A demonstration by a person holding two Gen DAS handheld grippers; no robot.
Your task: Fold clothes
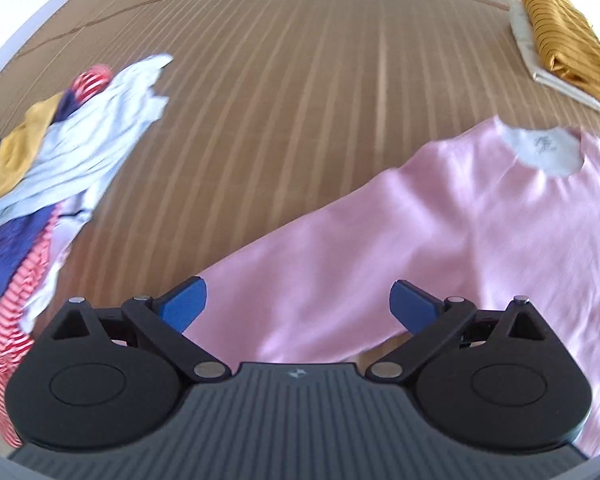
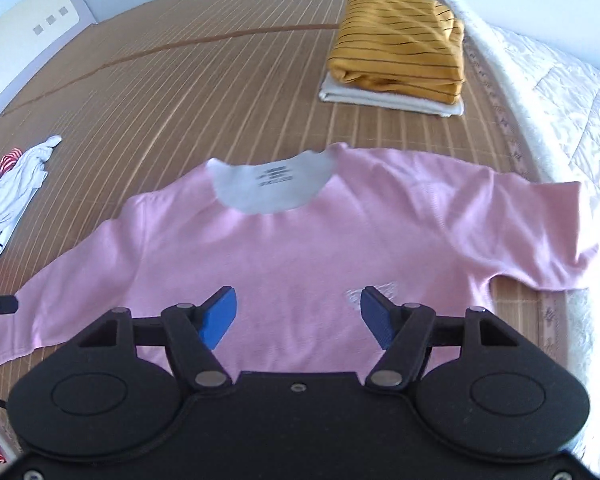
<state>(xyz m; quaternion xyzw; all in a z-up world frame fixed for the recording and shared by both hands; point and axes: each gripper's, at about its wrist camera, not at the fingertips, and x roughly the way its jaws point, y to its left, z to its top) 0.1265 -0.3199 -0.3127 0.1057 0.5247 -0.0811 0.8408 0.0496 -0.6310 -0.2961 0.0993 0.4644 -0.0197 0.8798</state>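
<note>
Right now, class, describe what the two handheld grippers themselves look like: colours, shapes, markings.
Left gripper: black linkage arms with silver pivot pins, two round black discs, blue pads, and a ribbed grey body with a small logo. Right gripper: the same black linkages, discs and blue pads, but a smooth black body with screws.

Left gripper (image 1: 298, 306), right gripper (image 2: 298, 316): jaws apart.

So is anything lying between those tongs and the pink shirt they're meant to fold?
Nothing visible. The pink shirt lies spread flat right below both open tongs. The folded stack and the heap of clothes sit off to the sides.
</note>
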